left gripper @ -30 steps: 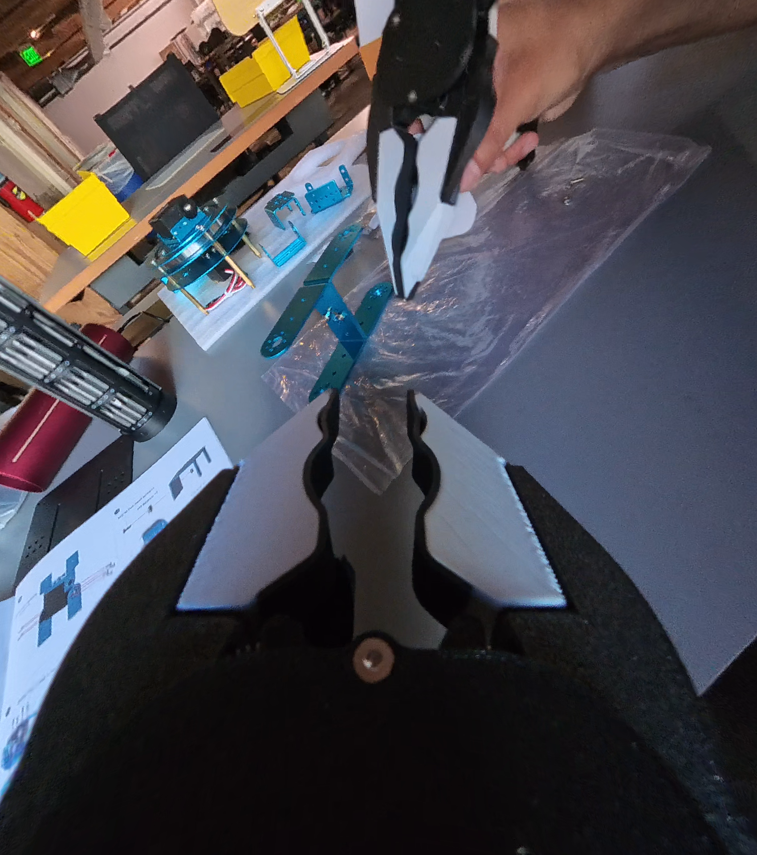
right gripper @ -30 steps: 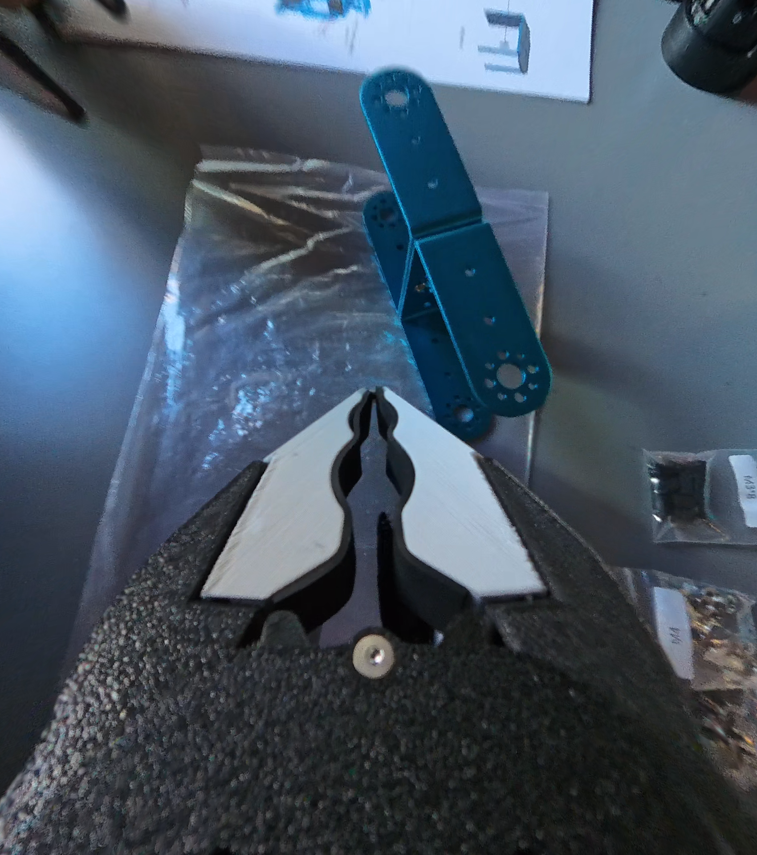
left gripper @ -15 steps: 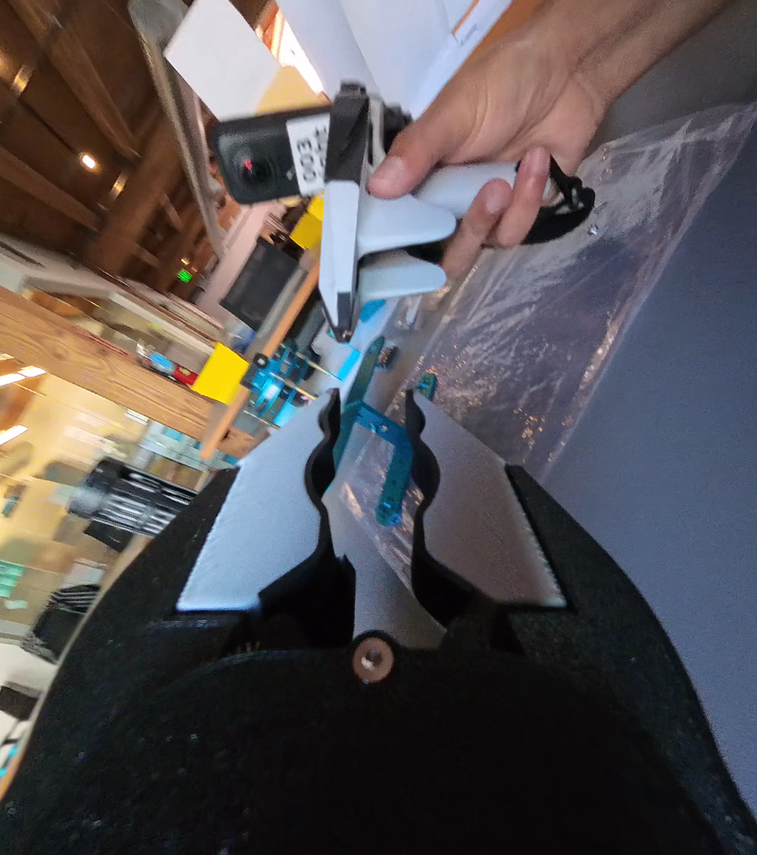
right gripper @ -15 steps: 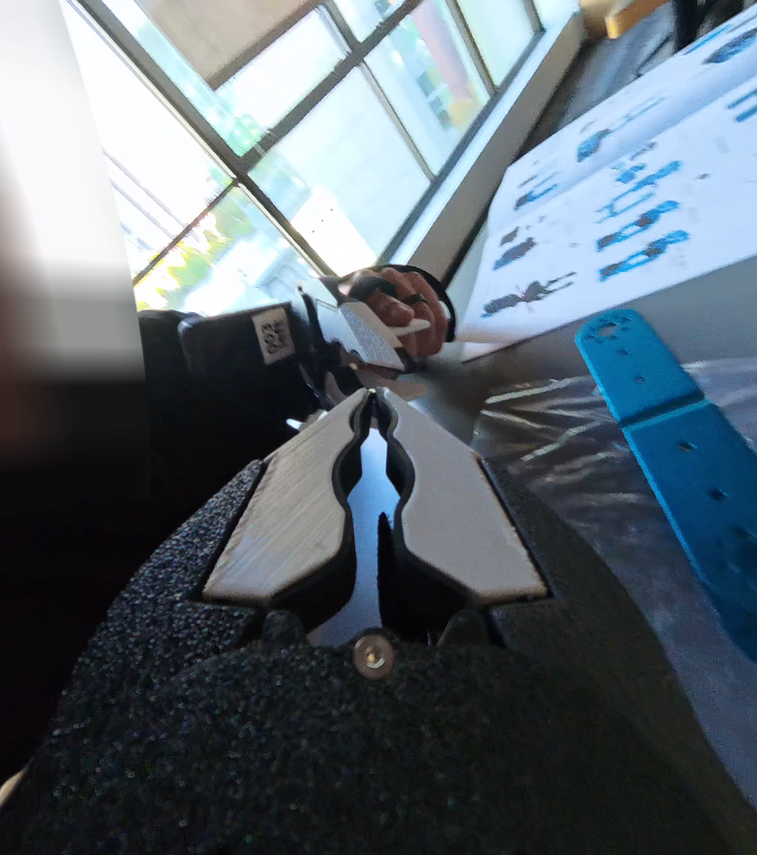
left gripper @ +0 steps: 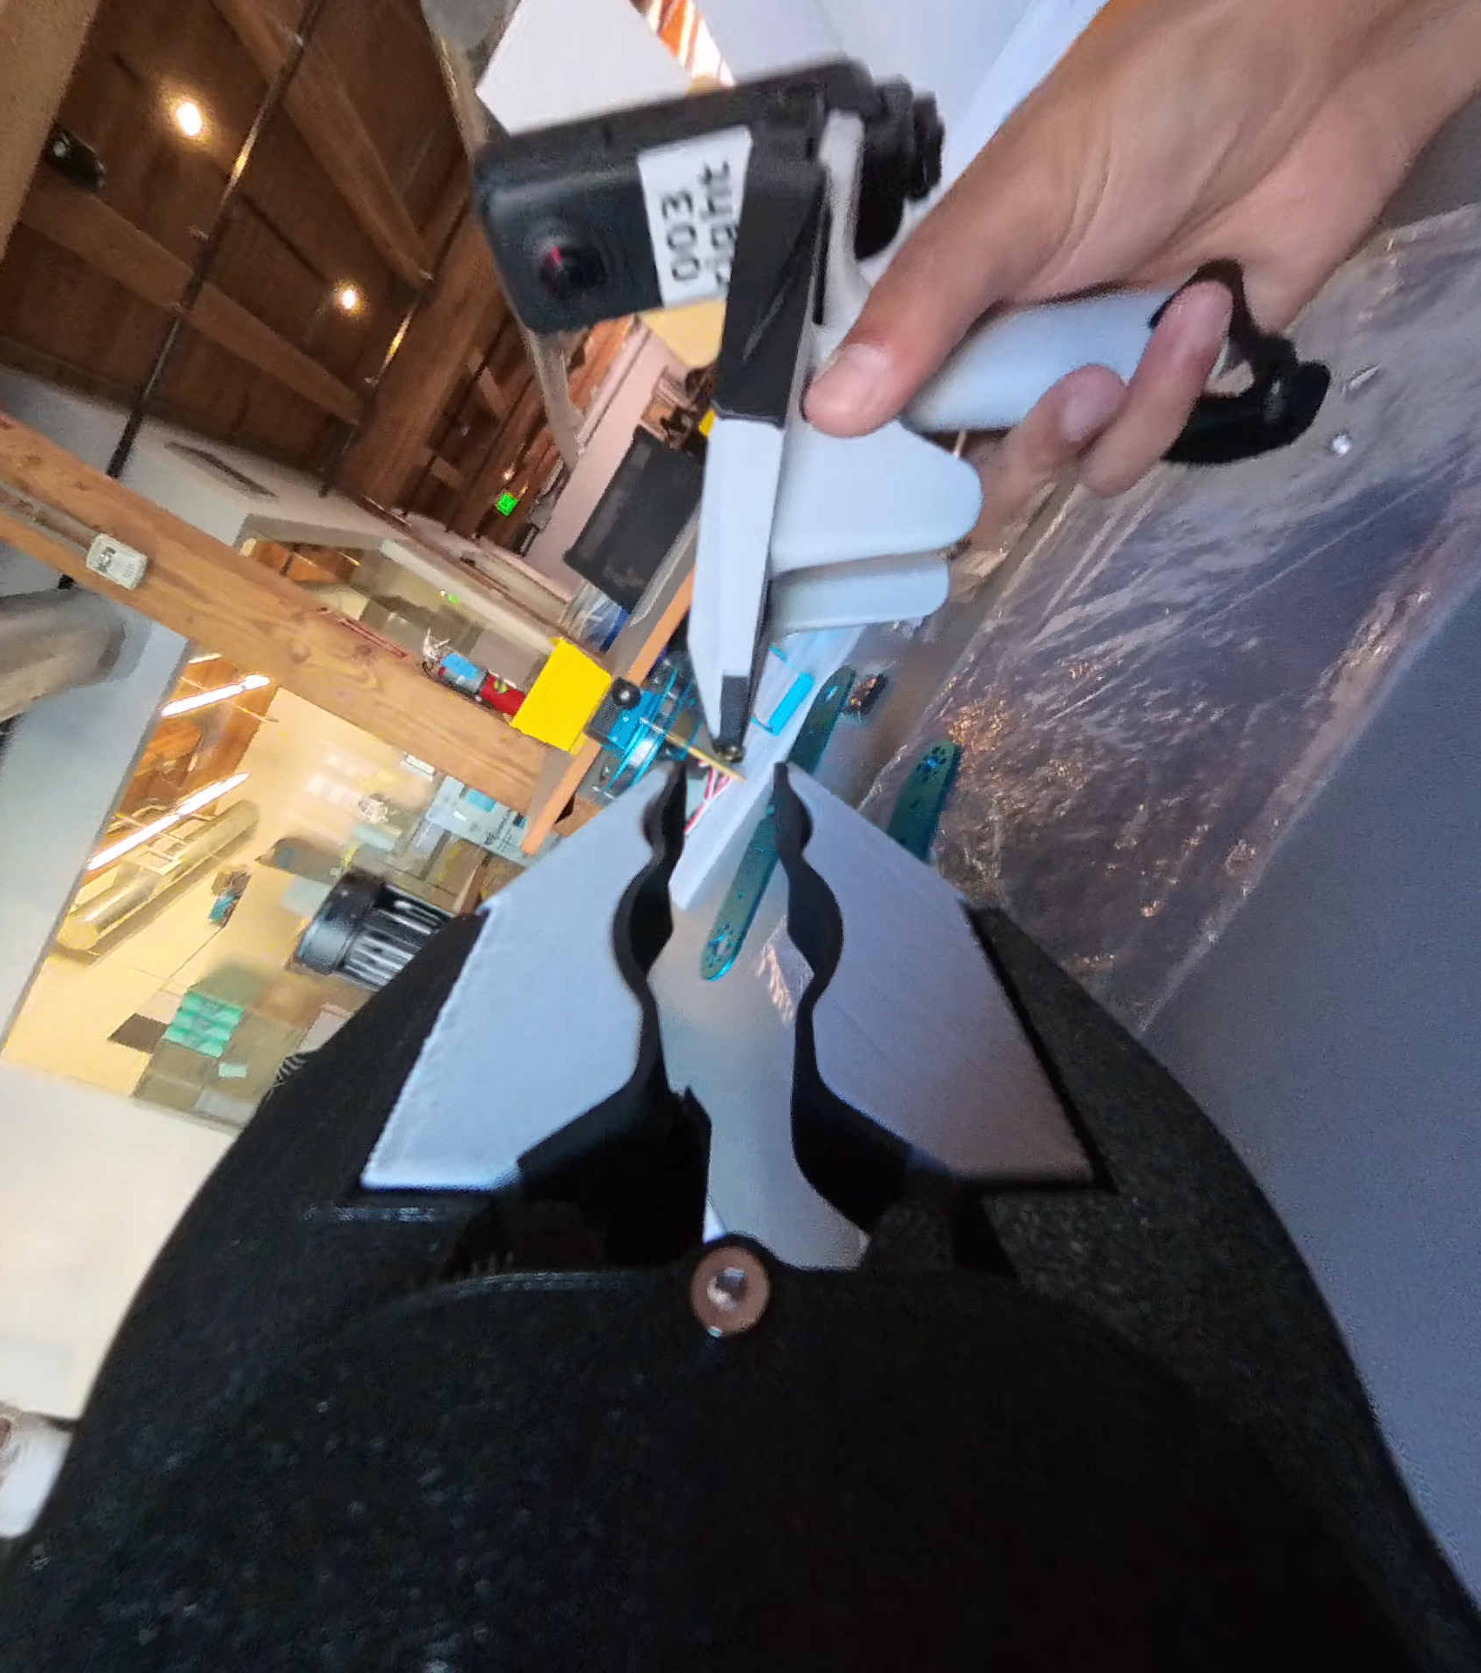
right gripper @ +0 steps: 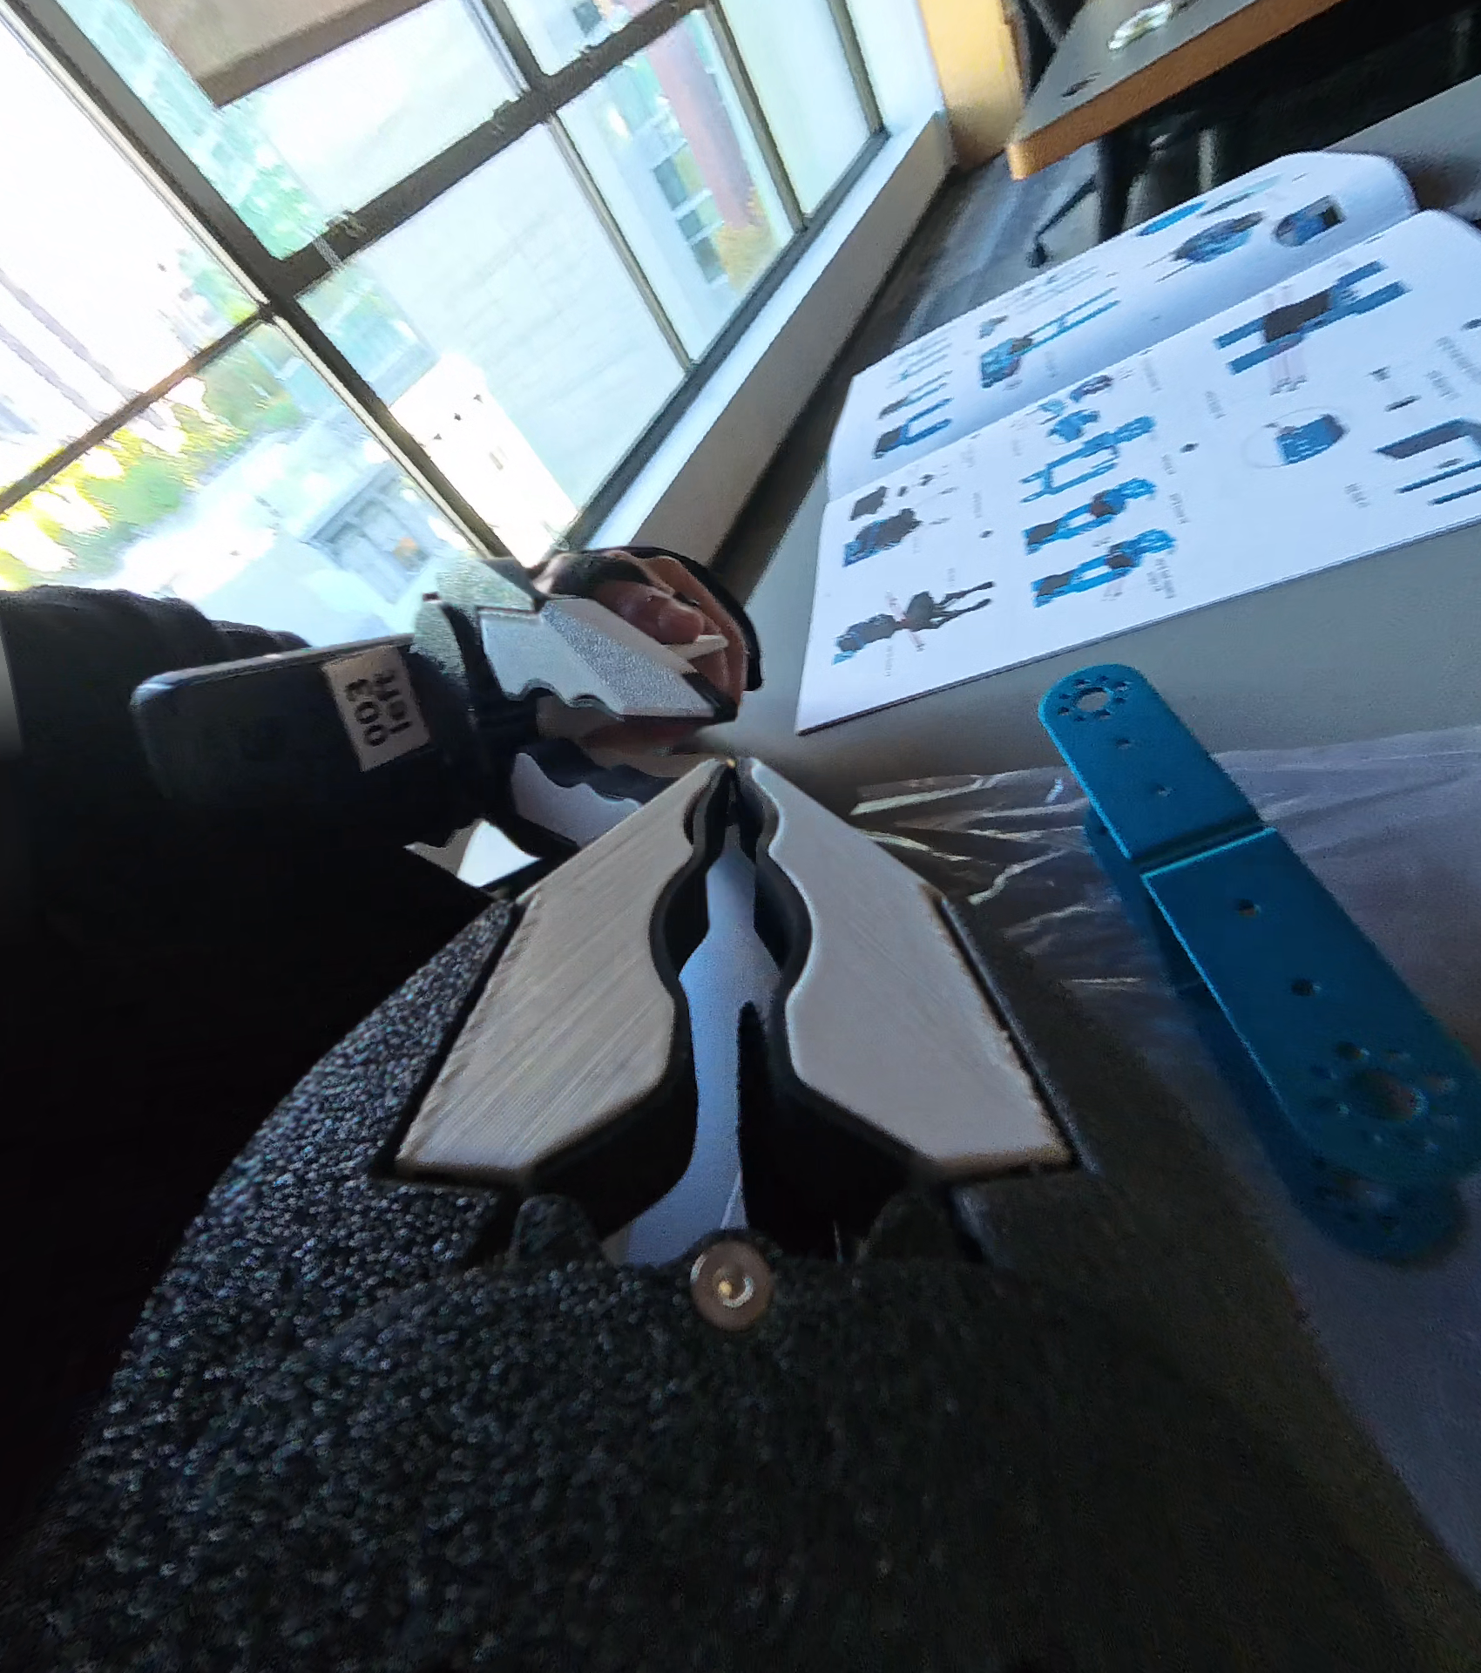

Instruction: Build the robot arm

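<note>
My left gripper [left gripper: 728, 779] is open and empty, held above the grey table [left gripper: 1398, 905]. My right gripper [right gripper: 730, 769] is shut; it faces the left one, tip close to tip. In the left wrist view the right gripper [left gripper: 730, 738] is held by a hand [left gripper: 1126, 181], with a small dark bit at its tip that I cannot identify. In the right wrist view the left gripper [right gripper: 710, 733] shows just beyond my shut tips. A blue metal bracket [right gripper: 1262, 951] lies on a clear plastic bag [right gripper: 1398, 815], to the right of the right gripper; it also shows in the left wrist view [left gripper: 741, 914].
An open instruction booklet [right gripper: 1171, 453] lies beyond the bag. Small screws [left gripper: 1339, 444] lie on the bag [left gripper: 1171, 724]. Farther off are a white foam tray [left gripper: 719, 851], a blue round assembly [left gripper: 642, 724], a yellow bin [left gripper: 560, 697] and a black tool holder [left gripper: 366, 923]. Windows [right gripper: 357, 317] line the far side. Both grippers' tips are close together, under 4 cm apart. The right tips stand about 10 cm off the blue metal bracket [right gripper: 1262, 951].
Both grippers have tilted up from the table to face each other. The right gripper has risen off the plastic bag, still shut, and its tip now sits close to the left gripper's open tips.
</note>
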{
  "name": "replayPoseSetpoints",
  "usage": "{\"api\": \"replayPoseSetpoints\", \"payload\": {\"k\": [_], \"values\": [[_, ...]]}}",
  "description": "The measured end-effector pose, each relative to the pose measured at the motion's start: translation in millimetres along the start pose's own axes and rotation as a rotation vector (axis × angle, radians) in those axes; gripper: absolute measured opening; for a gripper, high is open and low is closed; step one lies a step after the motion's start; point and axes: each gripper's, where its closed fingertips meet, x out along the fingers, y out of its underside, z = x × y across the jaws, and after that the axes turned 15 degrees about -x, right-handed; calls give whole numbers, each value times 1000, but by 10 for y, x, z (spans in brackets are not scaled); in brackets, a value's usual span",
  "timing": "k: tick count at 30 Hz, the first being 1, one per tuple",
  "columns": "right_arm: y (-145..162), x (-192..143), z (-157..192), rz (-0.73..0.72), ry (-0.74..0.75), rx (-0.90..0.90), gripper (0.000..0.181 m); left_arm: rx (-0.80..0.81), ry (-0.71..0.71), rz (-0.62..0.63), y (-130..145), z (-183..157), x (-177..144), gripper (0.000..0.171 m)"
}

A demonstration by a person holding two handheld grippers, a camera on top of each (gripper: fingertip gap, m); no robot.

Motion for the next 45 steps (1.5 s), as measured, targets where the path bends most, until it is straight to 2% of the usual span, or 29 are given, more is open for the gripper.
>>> {"api": "replayPoseSetpoints", "payload": {"k": [5,14,26,33,37,39,41,43,45], "values": [[46,28,-89,76,147,-100,1,77,-49,93,142,-27,101,18],[102,77,-159,170,307,-230,0,105,-111,114,154,23,110,13],[95,114,-131,150,295,-214,0,122,-117,115,174,14,77,5],[16,101,18,106,196,-257,0,-82,-11,26,33,6,-6,4],[25,104,24,96,172,-220,0,-61,12,27,56,-1,-27,3],[15,29,-70,100,216,-211,0,-90,46,39,117,16,-72,0],[123,-47,-141,186,224,-256,15,-176,108,60,206,58,-147,0],[510,-89,-273,423,245,-311,17,-263,209,160,389,18,-196,7],[756,-52,-347,570,250,-382,19,-377,296,211,468,-15,-241,8]]}}
